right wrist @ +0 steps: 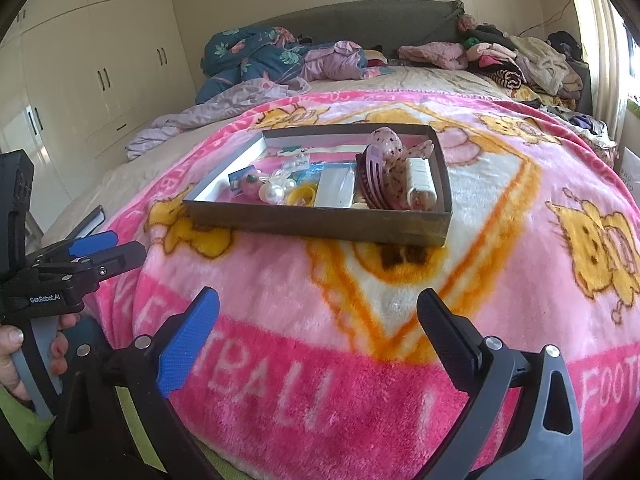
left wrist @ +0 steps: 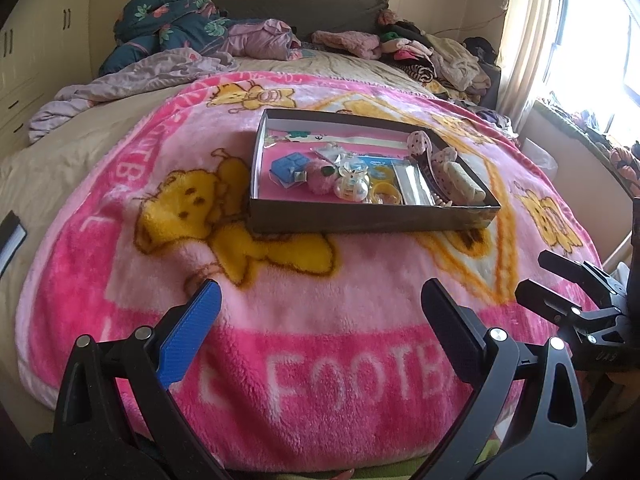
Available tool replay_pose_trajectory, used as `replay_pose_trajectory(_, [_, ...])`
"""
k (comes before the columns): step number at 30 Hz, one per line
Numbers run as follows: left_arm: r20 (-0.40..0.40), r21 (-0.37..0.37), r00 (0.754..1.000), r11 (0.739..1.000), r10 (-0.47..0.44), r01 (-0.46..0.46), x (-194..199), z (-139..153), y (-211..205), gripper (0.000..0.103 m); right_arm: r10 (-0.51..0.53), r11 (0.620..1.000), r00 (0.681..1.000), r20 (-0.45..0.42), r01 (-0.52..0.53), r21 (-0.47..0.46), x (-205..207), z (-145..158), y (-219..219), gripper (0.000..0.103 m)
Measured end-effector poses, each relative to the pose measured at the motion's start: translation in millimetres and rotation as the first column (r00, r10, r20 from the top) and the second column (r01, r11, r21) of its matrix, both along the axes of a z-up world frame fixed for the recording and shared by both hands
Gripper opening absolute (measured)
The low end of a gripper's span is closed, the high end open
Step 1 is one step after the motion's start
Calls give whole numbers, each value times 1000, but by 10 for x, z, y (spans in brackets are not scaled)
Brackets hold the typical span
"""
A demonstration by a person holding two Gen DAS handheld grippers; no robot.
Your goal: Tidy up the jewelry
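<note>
Both tongs (left wrist: 320, 316) (right wrist: 318, 320) gape empty before jewelry box (left wrist: 360, 216).

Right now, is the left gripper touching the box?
Apart. In the left wrist view, the left gripper is open over bare pink blanket, well short of the box. The right wrist view shows the same gap.

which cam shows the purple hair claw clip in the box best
The right wrist view: the purple hair claw clip stands clear in the box, teeth and curved body facing the camera. In the left wrist view it shows only as a dark toothed sliver, edge-on among the dotted bows.
</note>
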State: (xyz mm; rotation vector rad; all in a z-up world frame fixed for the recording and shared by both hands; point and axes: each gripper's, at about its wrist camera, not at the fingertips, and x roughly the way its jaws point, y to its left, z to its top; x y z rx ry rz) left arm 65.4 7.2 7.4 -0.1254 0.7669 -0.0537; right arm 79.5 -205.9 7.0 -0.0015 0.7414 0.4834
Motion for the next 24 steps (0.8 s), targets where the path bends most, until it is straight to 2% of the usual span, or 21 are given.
replay_pose_trajectory(24, [0,9,1000,1000,-2,2,-62,-5,-32,92,-1,1000,1000,-8,1,1,12,30,-8,96])
